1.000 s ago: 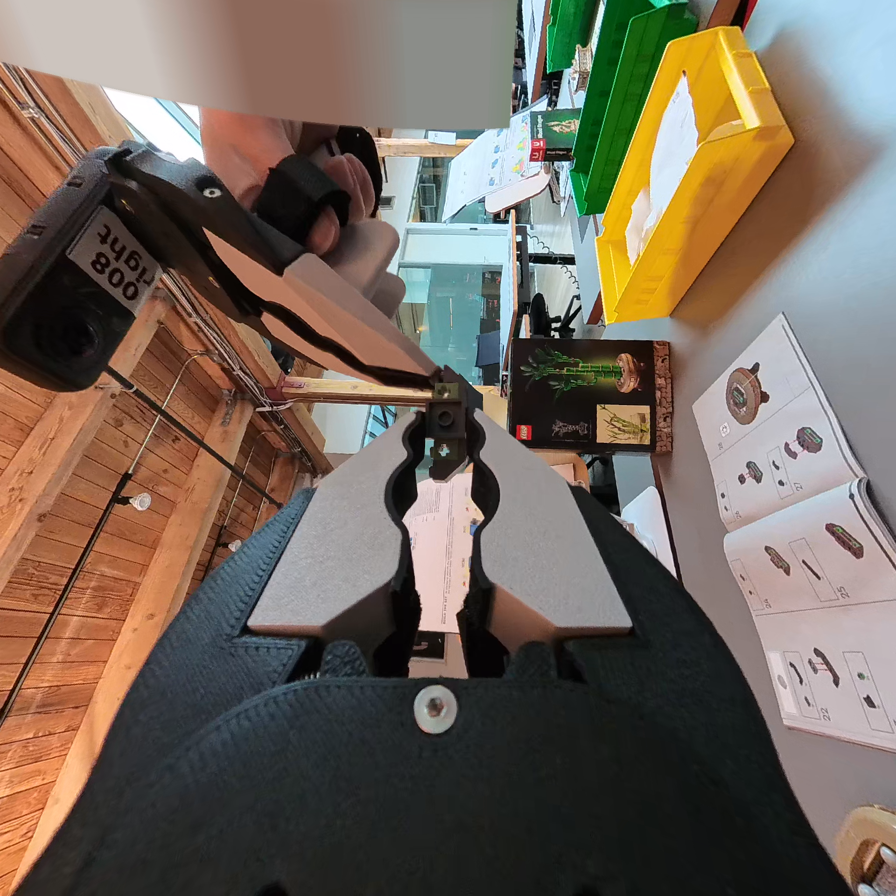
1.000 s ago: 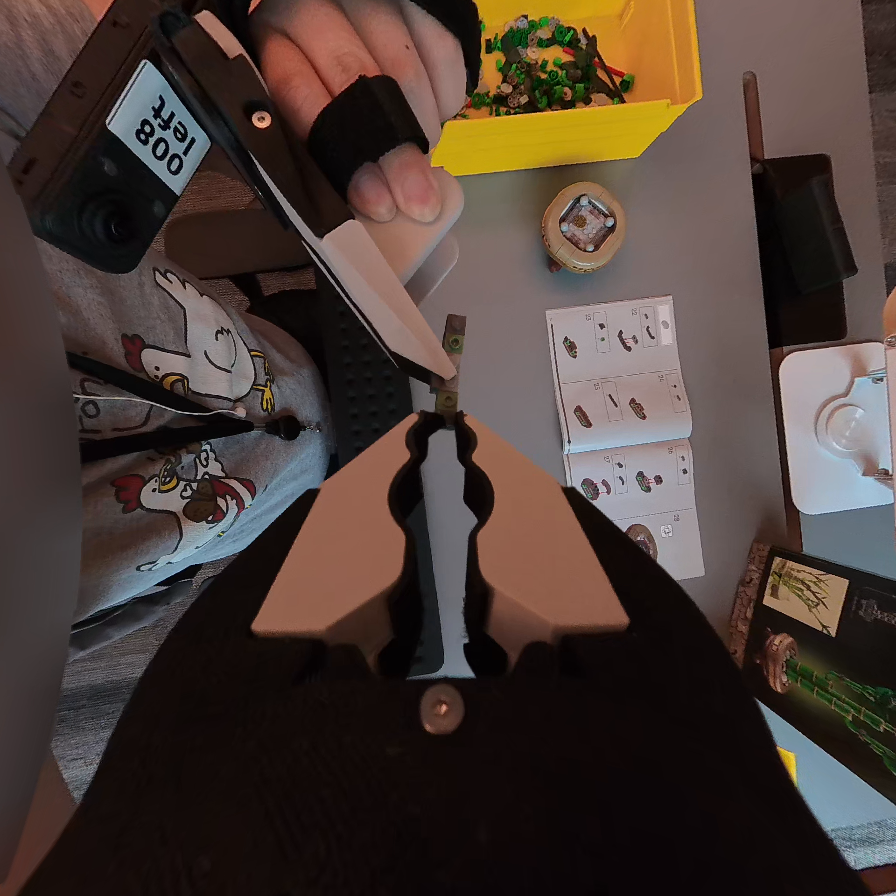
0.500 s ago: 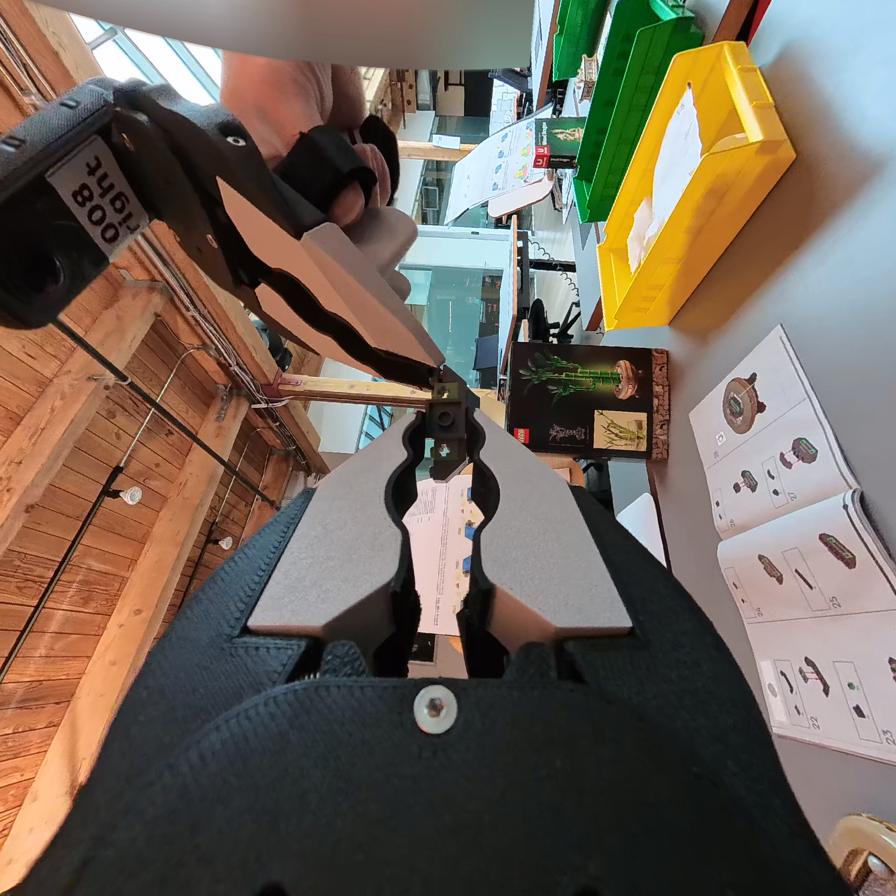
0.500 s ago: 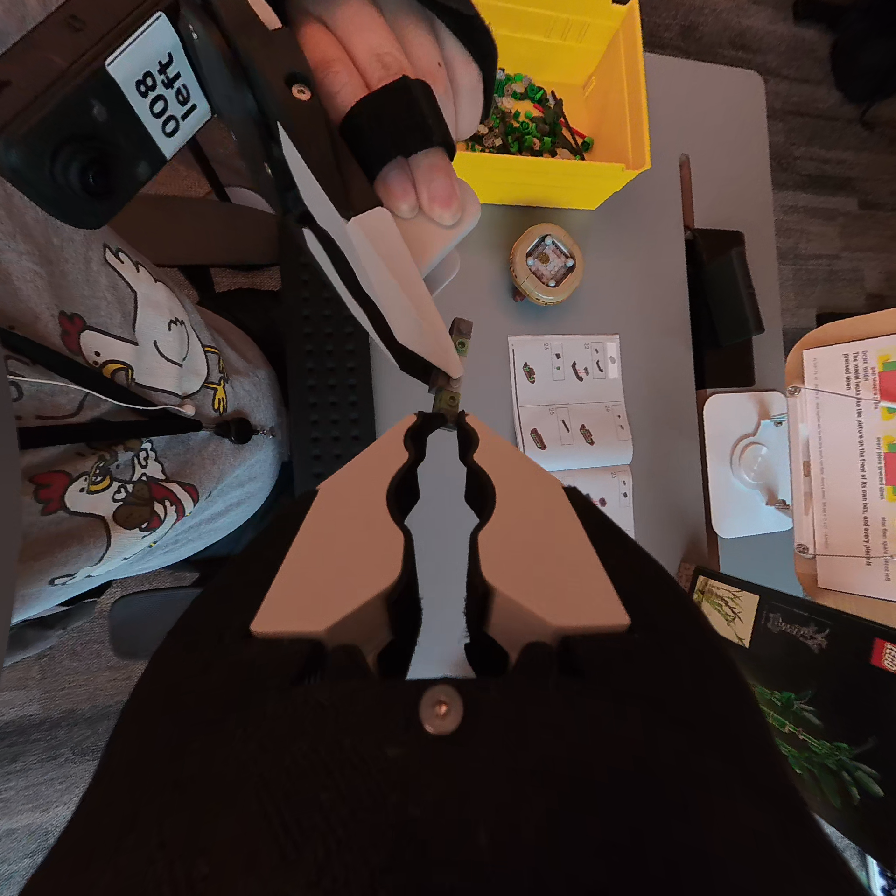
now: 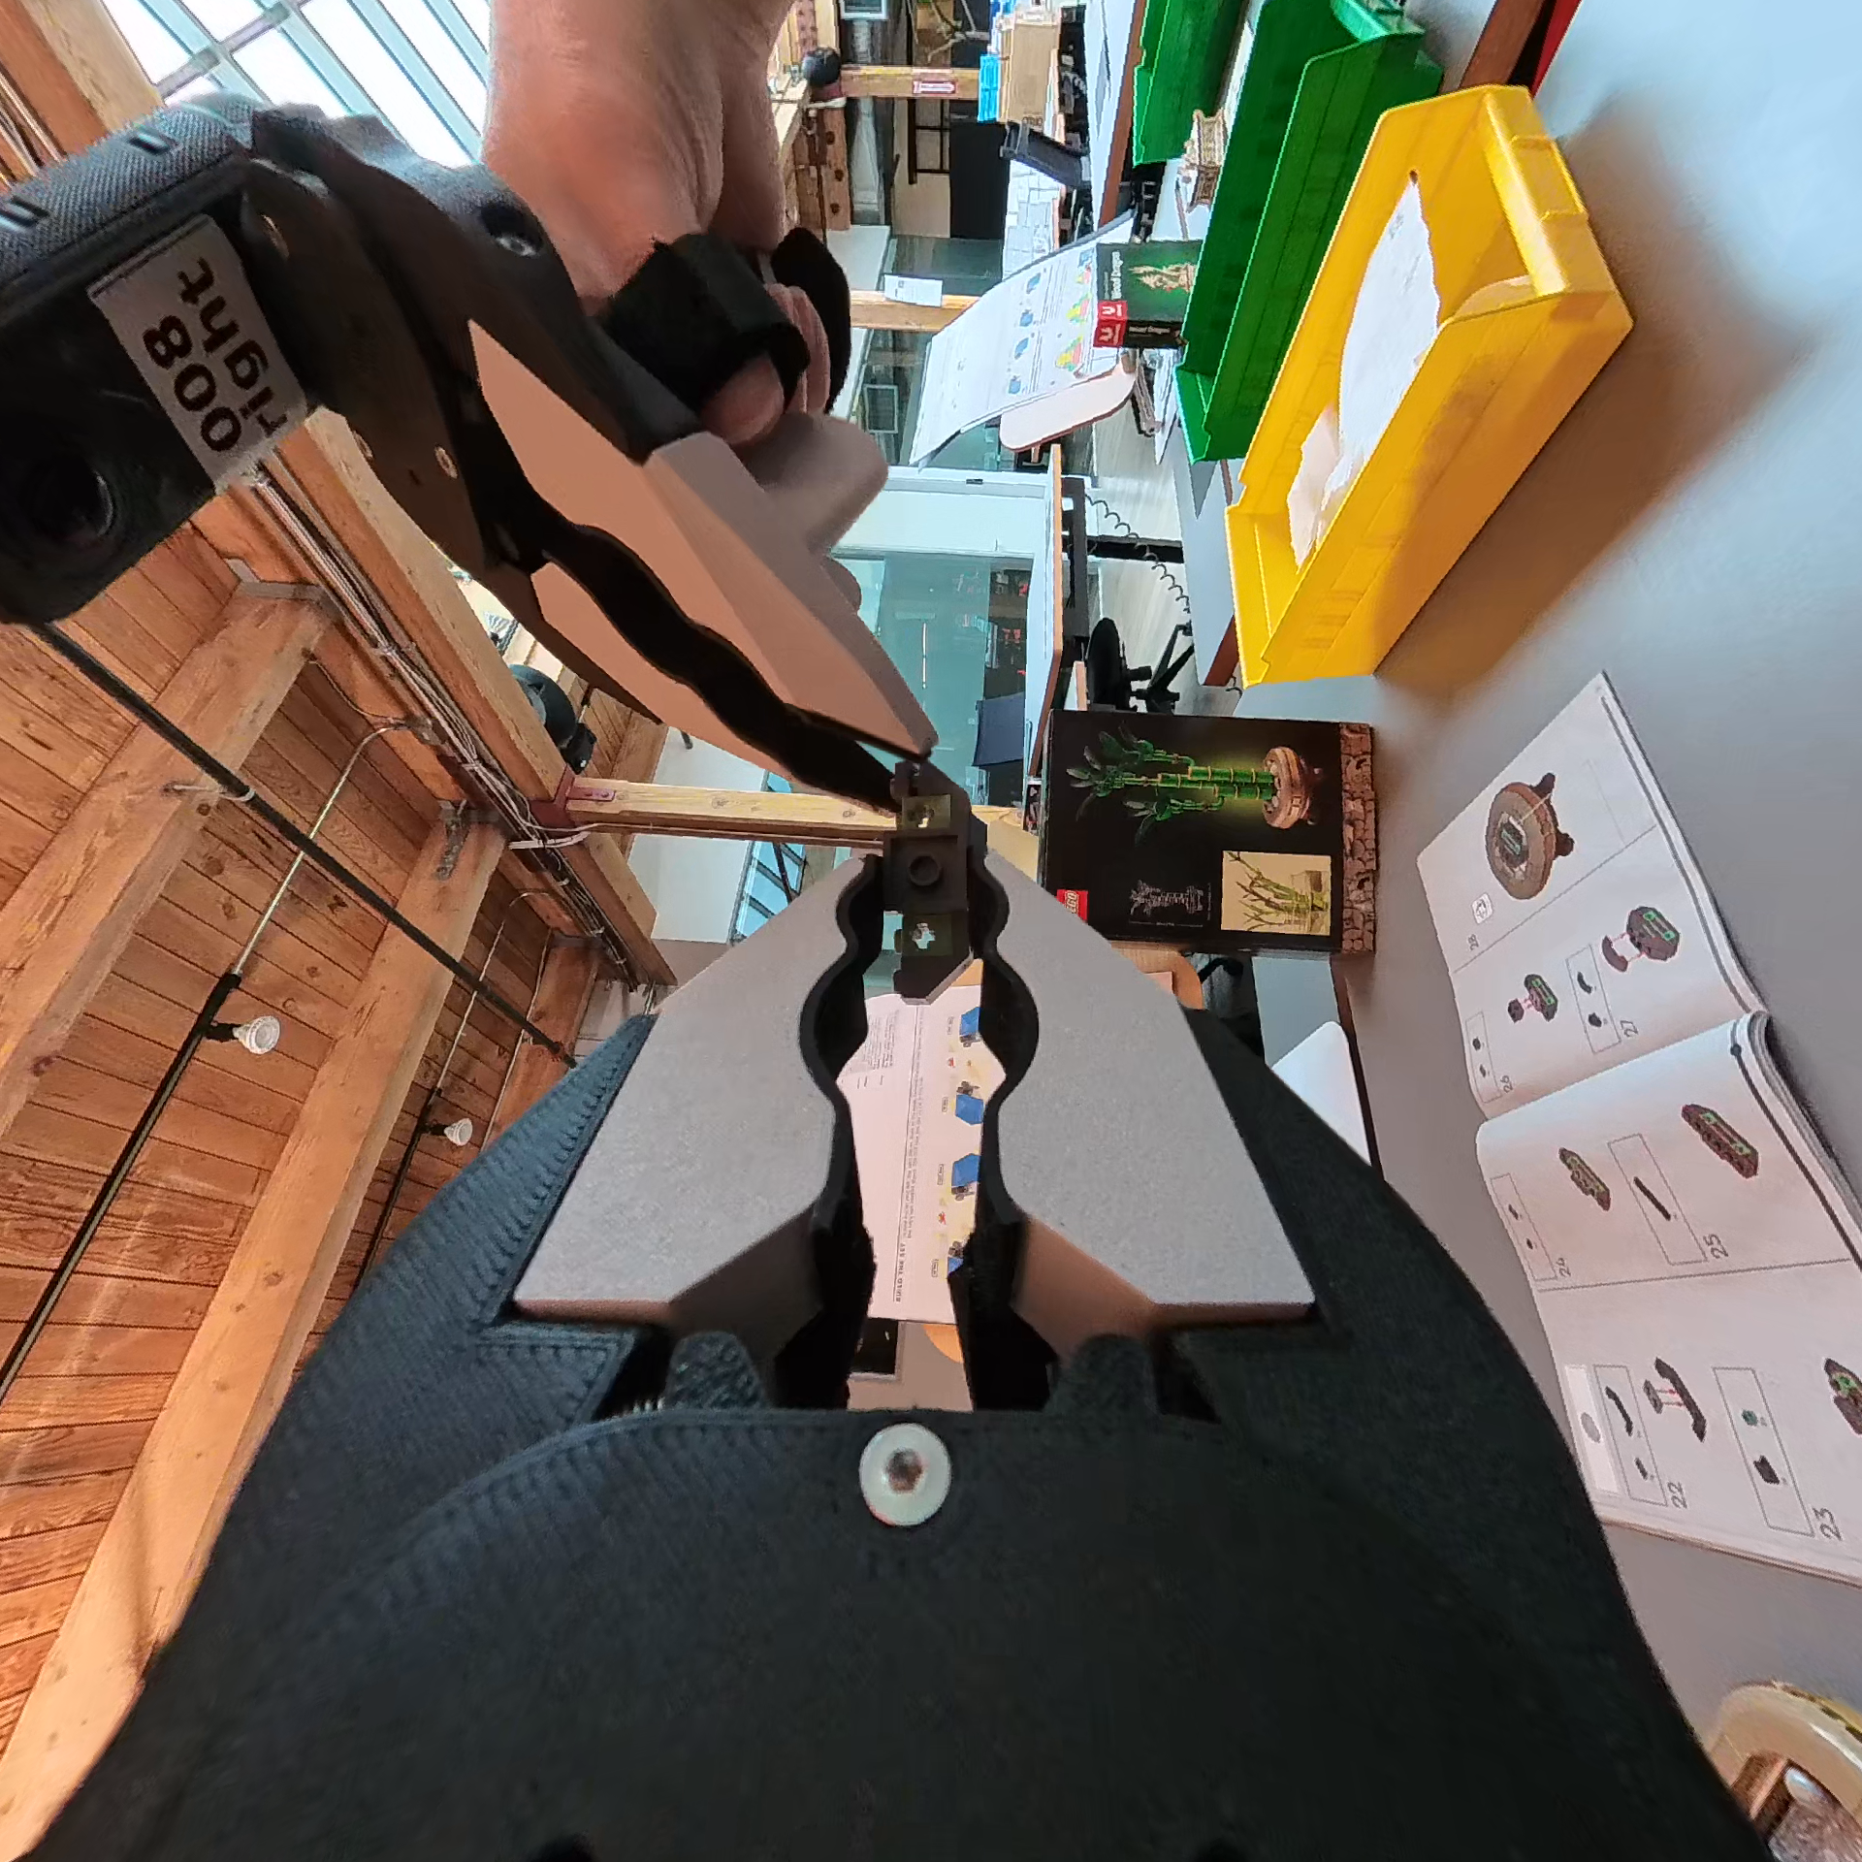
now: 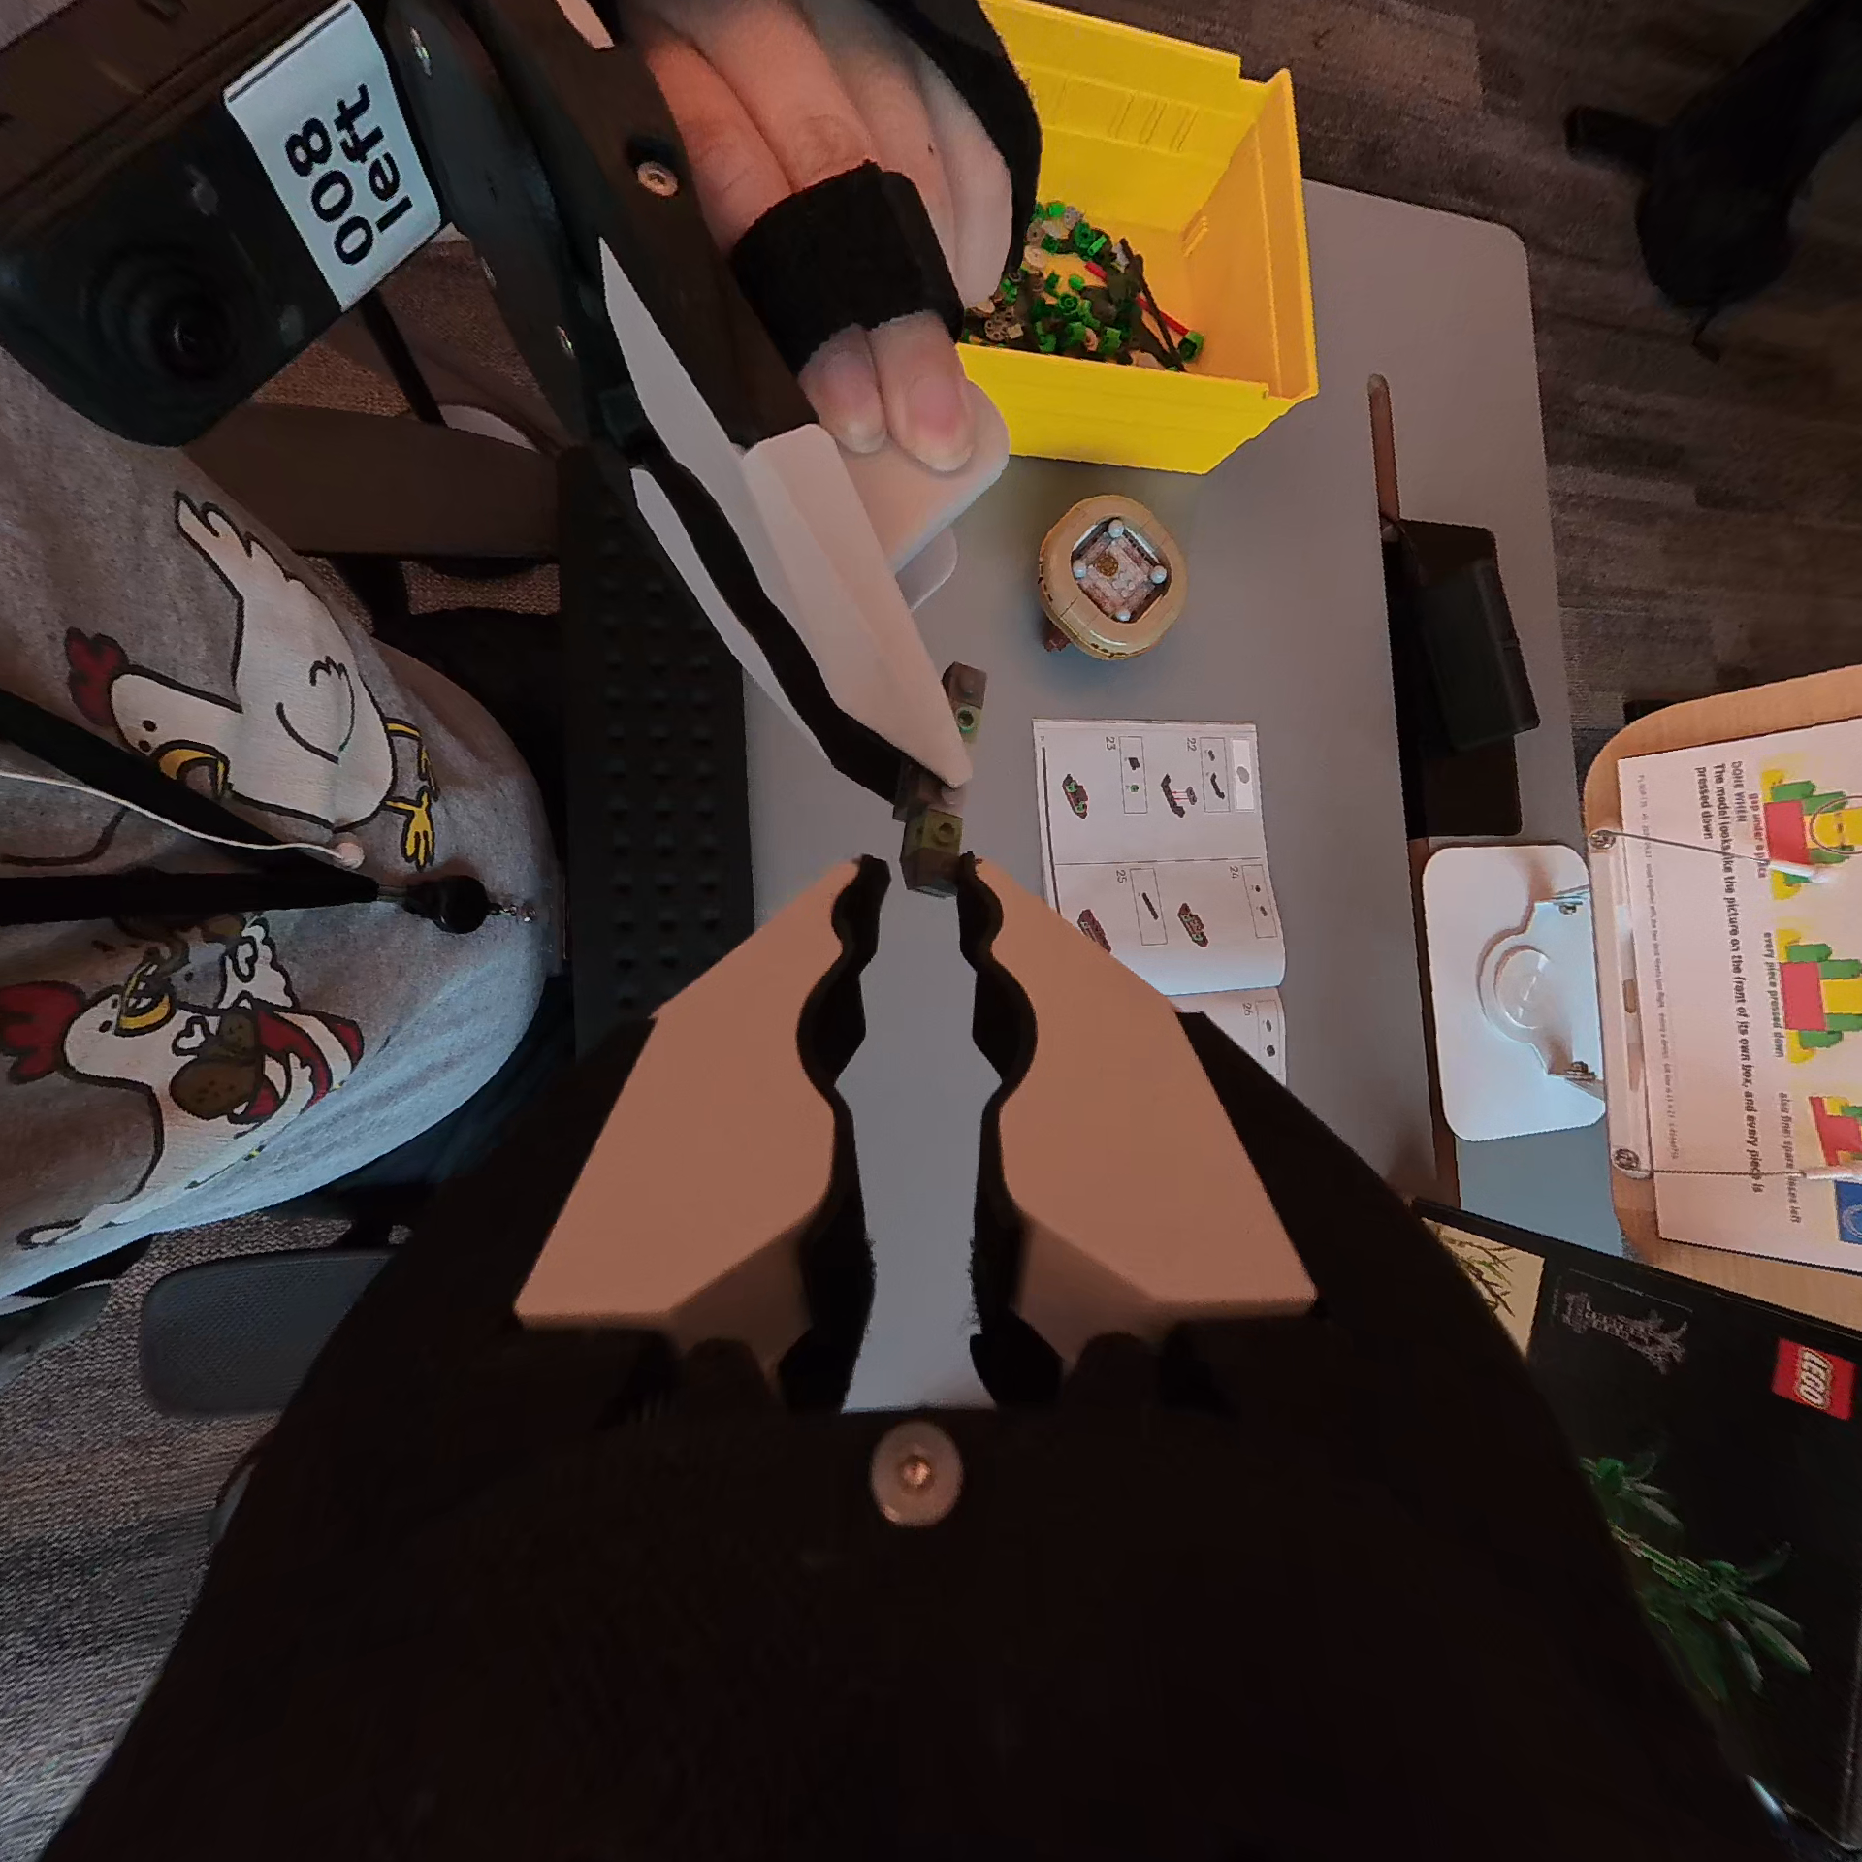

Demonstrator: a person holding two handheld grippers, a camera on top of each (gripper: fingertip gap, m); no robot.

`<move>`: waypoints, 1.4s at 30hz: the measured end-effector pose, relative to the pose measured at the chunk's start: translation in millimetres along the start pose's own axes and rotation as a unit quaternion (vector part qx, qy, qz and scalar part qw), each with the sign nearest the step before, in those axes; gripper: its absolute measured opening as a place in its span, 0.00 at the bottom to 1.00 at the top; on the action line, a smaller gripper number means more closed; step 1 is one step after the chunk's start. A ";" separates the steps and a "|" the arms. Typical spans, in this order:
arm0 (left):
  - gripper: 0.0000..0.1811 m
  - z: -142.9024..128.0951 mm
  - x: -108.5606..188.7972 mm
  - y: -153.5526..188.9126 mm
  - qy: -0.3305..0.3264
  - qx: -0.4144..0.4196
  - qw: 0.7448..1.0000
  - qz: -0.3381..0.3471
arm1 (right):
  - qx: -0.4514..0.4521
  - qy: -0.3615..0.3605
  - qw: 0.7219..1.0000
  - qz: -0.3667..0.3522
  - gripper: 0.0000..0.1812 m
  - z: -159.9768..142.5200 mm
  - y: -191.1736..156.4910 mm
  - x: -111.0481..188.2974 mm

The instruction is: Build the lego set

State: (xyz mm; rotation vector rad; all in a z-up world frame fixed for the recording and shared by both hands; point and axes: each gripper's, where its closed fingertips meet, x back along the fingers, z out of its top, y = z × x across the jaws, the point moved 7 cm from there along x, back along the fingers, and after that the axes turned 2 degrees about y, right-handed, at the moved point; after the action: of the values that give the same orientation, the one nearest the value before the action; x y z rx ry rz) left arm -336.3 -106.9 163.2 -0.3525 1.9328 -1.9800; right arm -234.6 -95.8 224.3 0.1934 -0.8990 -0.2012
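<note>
My left gripper [image 5: 927, 879] is shut on a small dark brown and olive lego assembly [image 5: 925, 875] and holds it in the air above the grey table [image 6: 1310, 605]. In the right wrist view the left gripper [image 6: 932, 786] comes in from the upper left and grips the assembly's middle. My right gripper [image 6: 919, 875] is open around the assembly's olive end [image 6: 935, 841]. Its right pad touches the piece, and a gap shows at its left pad. In the left wrist view the right gripper [image 5: 907, 774] has its tips at the assembly's far end.
A yellow bin [image 6: 1139, 413] of loose pieces stands at the table's far end, with a round tan pot model [image 6: 1111, 576] in front of it. An open instruction booklet [image 6: 1159, 856] lies to the right. The set box [image 5: 1199, 836] and green bins [image 5: 1300, 202] stand farther off.
My right jaws have widened and loosened their hold on the assembly's olive end. My left gripper has kept its grip. Both grippers have shifted a little above the table.
</note>
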 end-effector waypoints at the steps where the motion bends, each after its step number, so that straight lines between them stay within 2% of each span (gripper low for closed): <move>1: 0.08 0.1 -0.2 0.4 0.000 -0.001 1.000 0.000 | 0.003 0.000 1.000 -0.002 0.08 -0.3 -0.2 -0.3; 12: 0.08 -1.1 0.4 0.0 0.004 0.017 1.000 -0.005 | 0.057 -0.012 0.996 -0.060 0.10 -2.3 -9.7 -6.5; 14: 0.08 0.1 0.6 -0.3 0.008 0.021 1.000 -0.005 | 0.073 -0.013 0.994 -0.080 0.07 -2.8 -10.7 -7.8; 21: 0.08 -0.3 -0.1 0.6 0.006 0.023 1.000 -0.007 | 0.103 -0.008 0.987 -0.122 0.07 -5.5 -15.6 -9.9; 25: 0.08 -1.9 -1.4 0.2 0.005 0.046 0.999 -0.018 | 0.143 -0.021 0.974 -0.177 0.09 -7.6 -19.6 -14.3; 32: 0.08 -4.2 -4.2 -2.2 0.002 0.078 0.996 -0.034 | 0.221 -0.058 0.934 -0.276 0.08 -9.9 -25.0 -20.9; 36: 0.08 -4.6 -4.7 -2.1 0.001 0.087 0.995 -0.039 | 0.234 -0.065 0.924 -0.296 0.07 -10.8 -27.8 -22.7; 42: 0.08 -4.4 -5.3 1.7 0.002 0.093 0.994 -0.050 | 0.234 -0.067 0.924 -0.294 0.07 -14.8 -29.2 -26.0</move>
State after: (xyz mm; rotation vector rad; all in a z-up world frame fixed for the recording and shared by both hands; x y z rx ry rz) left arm -333.3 -100.8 161.7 -0.4011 1.7455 -2.2055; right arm -241.3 -116.1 188.5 0.9110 -0.9971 -0.5615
